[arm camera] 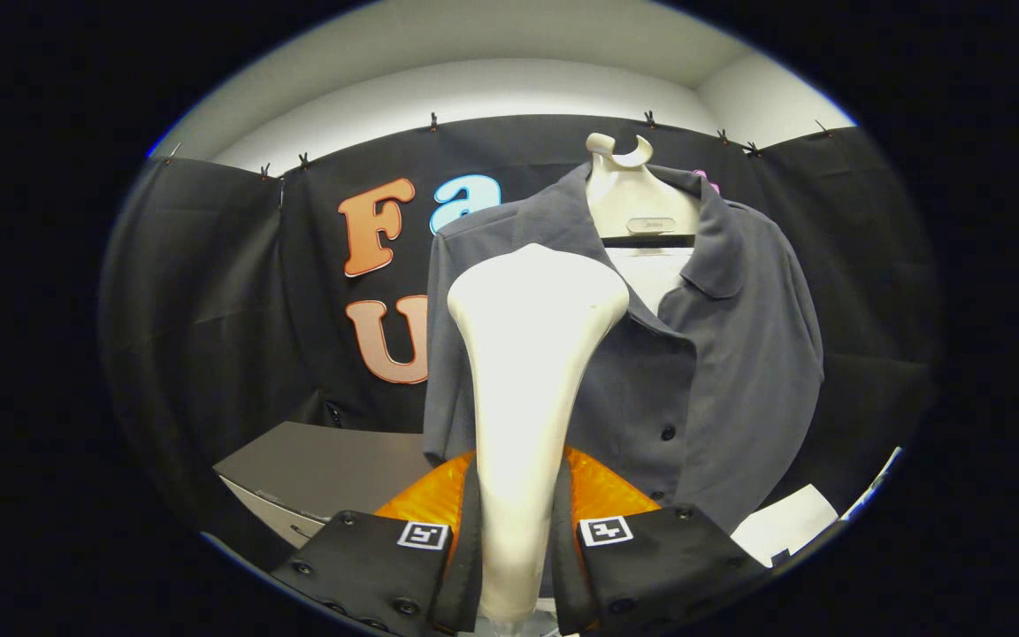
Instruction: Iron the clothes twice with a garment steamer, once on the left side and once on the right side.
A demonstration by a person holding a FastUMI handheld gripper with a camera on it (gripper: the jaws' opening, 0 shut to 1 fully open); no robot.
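The gripper (523, 540) was clamped on the handle of a smooth white plastic garment steamer (532, 354), whose long axis ran straight ahead from the fingers. Its flared head stood before the left front panel of the grey button-up shirt (722, 354), hung on a white hanger (629, 195) just beyond.

Black cloth wall (209, 292) clipped below a white ceiling (492, 53); a grey surface (324, 464) stands low beside it

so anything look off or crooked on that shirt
Nothing stands out. The grey shirt hangs straight on its white hanger, collar open, placket buttoned lower down. The tongs are shut on the garment steamer, upright before it.
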